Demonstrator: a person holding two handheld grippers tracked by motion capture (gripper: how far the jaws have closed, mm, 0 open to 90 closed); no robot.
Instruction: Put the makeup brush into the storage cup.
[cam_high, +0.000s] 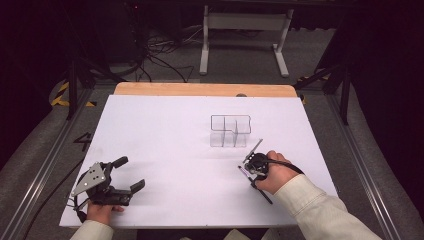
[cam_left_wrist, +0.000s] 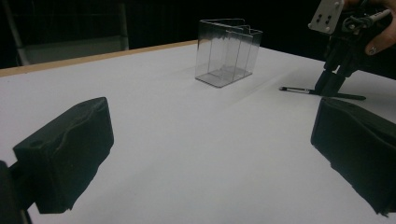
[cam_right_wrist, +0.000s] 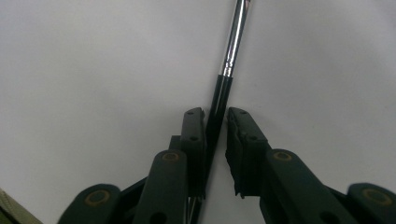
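- The right claw (cam_right_wrist: 215, 116) points down at the desk (cam_high: 165, 130), its two jaws set either side of a thin black-handled brush (cam_right_wrist: 223, 79). The left jaw seems to touch the handle; a slim gap shows on the right, so I judge the claw closing on the brush rather than firmly clamped, though the close view leaves that a little unsure.
- The brush lies flat on the white desk near its right front part, and its long axis runs straight out from between the jaws: dark handle at the claw, then a silver ferrule, and the tip beyond the top edge of the right gripper view.
- In the high view the brush (cam_high: 243, 172) shows under the right claw (cam_high: 253, 167), lying at a slant to the desk's edges.
- A clear divided holder (cam_high: 230, 131) stands upright farther back on the desk, near the right claw and a little to its left, apart from the brush.
- The left claw (cam_high: 129, 175) rests at the front left with jaws spread wide and nothing between them, well apart from brush and holder.
- The right hand is plainly the nearer one, so the lift and the carry to the holder should fall to it.
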